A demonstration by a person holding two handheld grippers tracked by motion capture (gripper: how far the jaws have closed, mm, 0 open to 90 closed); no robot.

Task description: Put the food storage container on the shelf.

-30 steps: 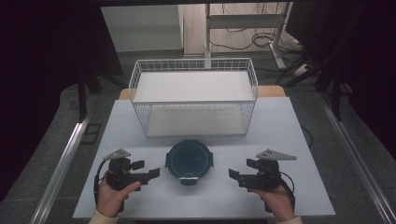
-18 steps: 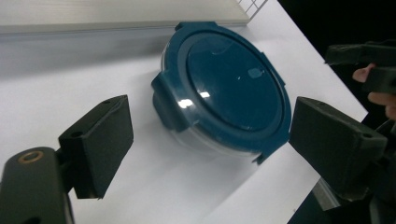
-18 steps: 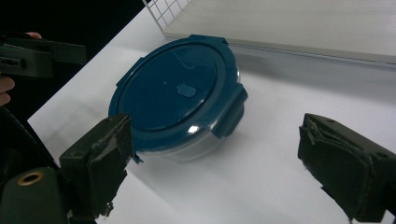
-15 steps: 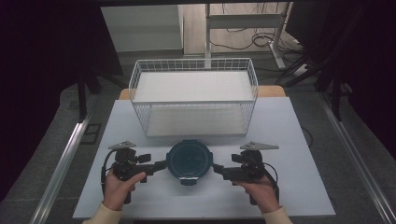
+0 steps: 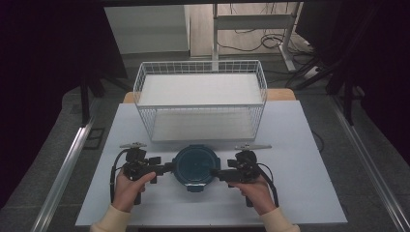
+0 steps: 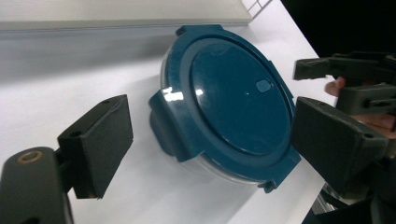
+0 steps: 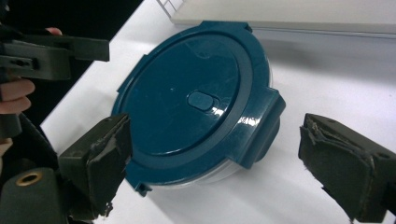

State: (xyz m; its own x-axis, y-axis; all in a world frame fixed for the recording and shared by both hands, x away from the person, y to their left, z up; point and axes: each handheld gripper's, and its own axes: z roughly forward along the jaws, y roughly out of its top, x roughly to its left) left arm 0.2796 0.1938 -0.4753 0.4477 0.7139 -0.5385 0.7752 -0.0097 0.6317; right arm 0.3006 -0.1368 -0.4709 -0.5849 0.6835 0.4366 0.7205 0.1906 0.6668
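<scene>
Round container point(image 5: 196, 166) with dark blue clip-on lid point(image 6: 238, 100), sitting flat on white counter point(image 5: 300, 145), near the front edge and centred between both hands. Small oval vent tab point(image 7: 201, 101) near lid middle. Four locking flaps around the rim, all folded down; clear base just visible under the lid.

Left gripper point(image 5: 167, 167) level with the container's left side, fingers point(image 6: 95, 144) spread apart, one flap lying between them but not pressed. Right gripper point(image 5: 218, 173) mirrored on the right side, fingers point(image 7: 100, 161) likewise spread, having just opened wider, a flap sitting in the gap with nothing clamped. Both grippers held low, pointing inward toward each other across the lid.

White wire basket point(image 5: 200, 99) standing just beyond the container, farther from the person, open at the top with a white liner inside. Dark floor and cables beyond the counter.

Likely step: grasping the container from both sides, perhaps to lift it toward the basket or to work the flaps. Best done by easing each pair of fingers in evenly so the flap stays centred, closing both sides together to avoid pushing the container sideways, and keeping the grip low on the flap rather than on the smooth lid edge, where slipping looks probable.
</scene>
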